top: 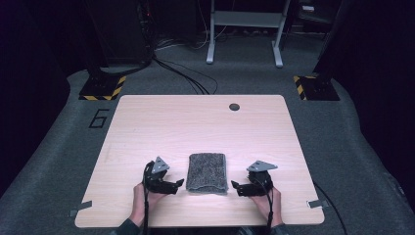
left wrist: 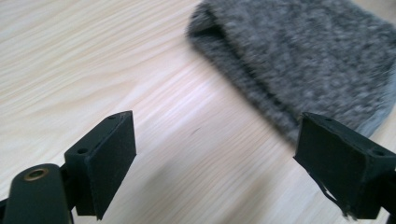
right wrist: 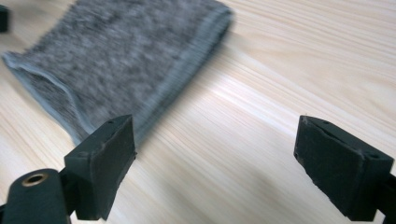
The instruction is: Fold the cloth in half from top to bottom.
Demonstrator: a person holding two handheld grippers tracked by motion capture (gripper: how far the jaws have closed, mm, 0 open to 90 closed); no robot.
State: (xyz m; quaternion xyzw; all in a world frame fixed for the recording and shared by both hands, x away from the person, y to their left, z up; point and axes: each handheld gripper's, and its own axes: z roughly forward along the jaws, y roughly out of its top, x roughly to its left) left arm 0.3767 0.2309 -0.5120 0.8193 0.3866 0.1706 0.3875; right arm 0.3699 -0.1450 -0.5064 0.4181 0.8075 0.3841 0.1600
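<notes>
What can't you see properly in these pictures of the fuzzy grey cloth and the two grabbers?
- The folded grey towel: how many layers it has cannot be told; the left gripper view blurs it and cuts it off at the top and right edges.
- The underside of the towel: hidden against the table in every view.
- The person's arms: cut off by the bottom edge of the high view.
- The dark round spot on the table: too small to identify.
</notes>
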